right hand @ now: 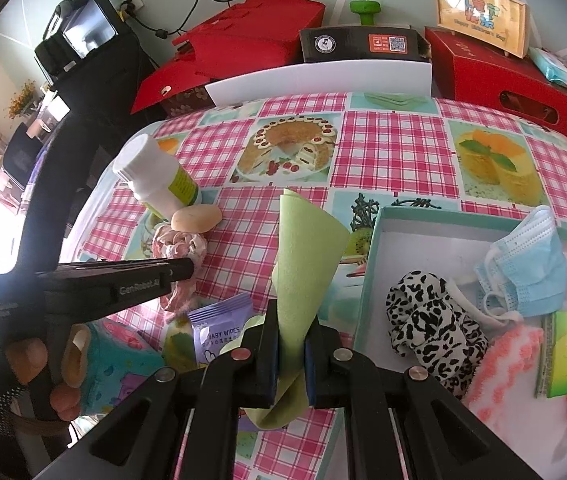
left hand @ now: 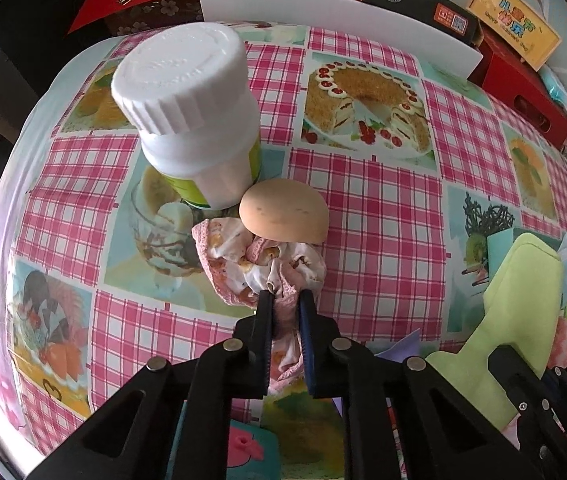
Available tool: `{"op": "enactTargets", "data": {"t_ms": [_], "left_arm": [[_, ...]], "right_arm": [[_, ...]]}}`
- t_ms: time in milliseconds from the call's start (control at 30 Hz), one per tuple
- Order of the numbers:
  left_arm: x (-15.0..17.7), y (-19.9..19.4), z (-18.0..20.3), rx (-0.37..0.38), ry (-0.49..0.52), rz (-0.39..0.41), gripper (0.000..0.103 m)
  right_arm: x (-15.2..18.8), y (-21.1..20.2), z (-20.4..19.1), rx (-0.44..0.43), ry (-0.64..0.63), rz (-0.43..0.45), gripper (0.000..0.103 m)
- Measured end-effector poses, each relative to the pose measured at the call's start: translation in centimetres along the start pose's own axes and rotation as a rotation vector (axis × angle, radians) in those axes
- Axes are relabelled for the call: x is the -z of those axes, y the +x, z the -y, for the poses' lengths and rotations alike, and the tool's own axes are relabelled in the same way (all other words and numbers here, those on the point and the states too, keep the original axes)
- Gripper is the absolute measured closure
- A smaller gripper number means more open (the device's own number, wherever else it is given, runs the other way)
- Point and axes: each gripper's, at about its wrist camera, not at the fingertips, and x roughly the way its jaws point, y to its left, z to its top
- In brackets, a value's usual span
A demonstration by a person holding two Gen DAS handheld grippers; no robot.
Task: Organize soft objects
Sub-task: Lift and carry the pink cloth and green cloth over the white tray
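A crumpled pink-and-white patterned cloth (left hand: 239, 256) lies on the checked tablecloth, and my left gripper (left hand: 285, 296) is shut on its near edge. A beige rounded sponge (left hand: 283, 210) rests on the far side of the cloth, against a white bottle (left hand: 191, 108) with a green label. In the right wrist view my right gripper (right hand: 291, 320) is shut on a light green cloth (right hand: 307, 248) that stands up in a cone. The left gripper (right hand: 187, 269) reaches in from the left onto the patterned cloth (right hand: 179, 246). The green cloth (left hand: 523, 300) also shows at the right of the left wrist view.
A teal open box (right hand: 463, 216) at the right holds a blue face mask (right hand: 523, 272), a leopard-print cloth (right hand: 423, 320), a pink fluffy item (right hand: 503, 368) and green packets (right hand: 563, 352). A purple baby-wipes pack (right hand: 219, 328) lies near the front. Red boxes (right hand: 495, 76) and a white board (right hand: 319, 76) line the back edge.
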Motion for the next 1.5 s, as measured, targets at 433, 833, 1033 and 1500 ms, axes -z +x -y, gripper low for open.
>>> {"op": "enactTargets", "data": {"t_ms": [433,833,1033,1500], "left_arm": [[0.3,-4.2,-1.1,0.066,-0.024,0.073,0.091],[1.7,-11.8,-1.0,0.154,-0.017,0.244,0.091],[2.3,-15.1,-0.2,0.193,0.009,0.334,0.091],[3.4,-16.7,4.5,0.237,0.131,0.367,0.091]], "right_arm": [[-0.2,-0.8,0.2,0.0,0.009,0.024,0.092],[-0.7,-4.5,0.6,0.002,0.021,0.13,0.092],[-0.8,-6.9,0.7,0.023,0.017,0.191,0.092],[-0.6,-9.8,4.9,0.12,0.118,0.249,0.092]]}}
